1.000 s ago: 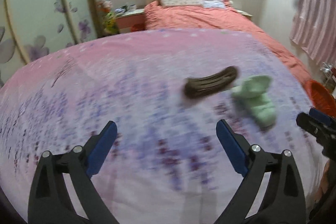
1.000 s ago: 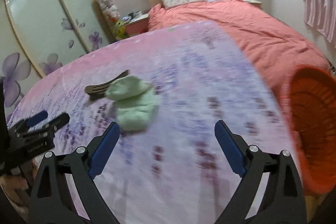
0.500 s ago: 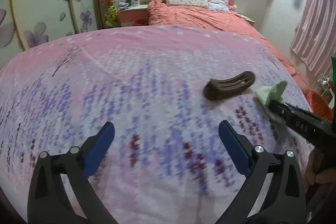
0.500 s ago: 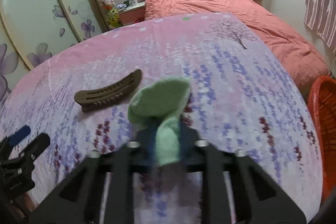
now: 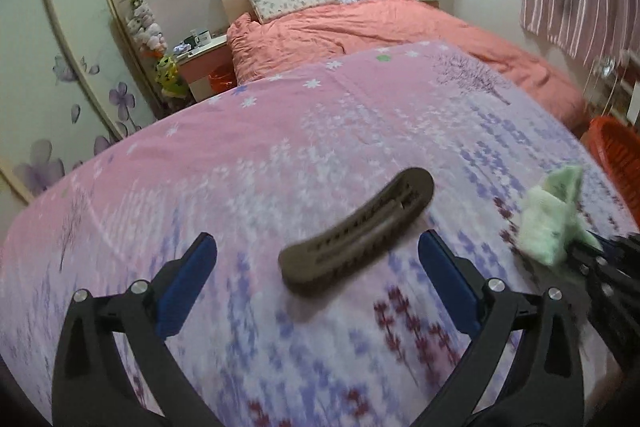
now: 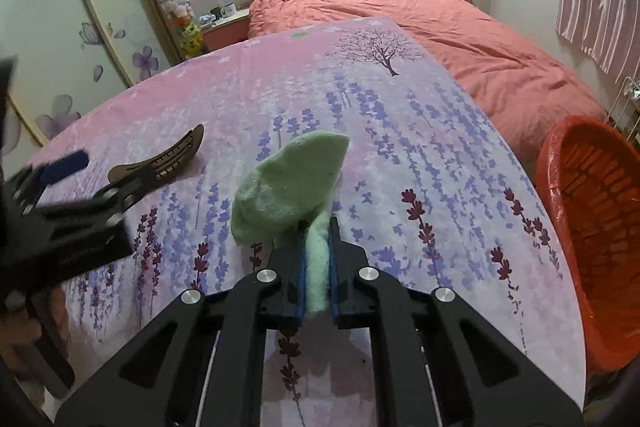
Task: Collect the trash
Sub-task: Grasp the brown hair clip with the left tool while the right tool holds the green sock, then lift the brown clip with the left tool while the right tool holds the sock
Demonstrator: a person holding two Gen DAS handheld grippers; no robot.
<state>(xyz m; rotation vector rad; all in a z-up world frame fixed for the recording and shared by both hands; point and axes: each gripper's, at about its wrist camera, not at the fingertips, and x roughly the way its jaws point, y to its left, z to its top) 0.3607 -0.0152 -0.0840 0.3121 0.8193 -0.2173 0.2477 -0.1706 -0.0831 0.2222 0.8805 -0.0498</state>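
Note:
My right gripper (image 6: pixel 318 263) is shut on a pale green fuzzy sock (image 6: pixel 288 187) and holds it above the pink flowered bedspread (image 6: pixel 400 155). The sock also shows at the right of the left wrist view (image 5: pixel 554 223). My left gripper (image 5: pixel 316 259) is open, its blue pads on either side of a dark brown curved hair clip (image 5: pixel 360 231) that lies on the bedspread just ahead. The clip also shows in the right wrist view (image 6: pixel 160 159), with the left gripper (image 6: pixel 68 187) over its near end.
An orange plastic basket (image 6: pixel 592 227) stands on the floor past the bedspread's right edge, and shows in the left wrist view (image 5: pixel 618 155). Beyond lies a bed with a salmon duvet (image 6: pixel 460 23) and pillows. A wardrobe with flower decals (image 6: pixel 60 39) is on the left.
My right gripper closed on the green sock and lifted it off the bedspread. My left gripper moved right and forward until the hair clip lay between its open fingers.

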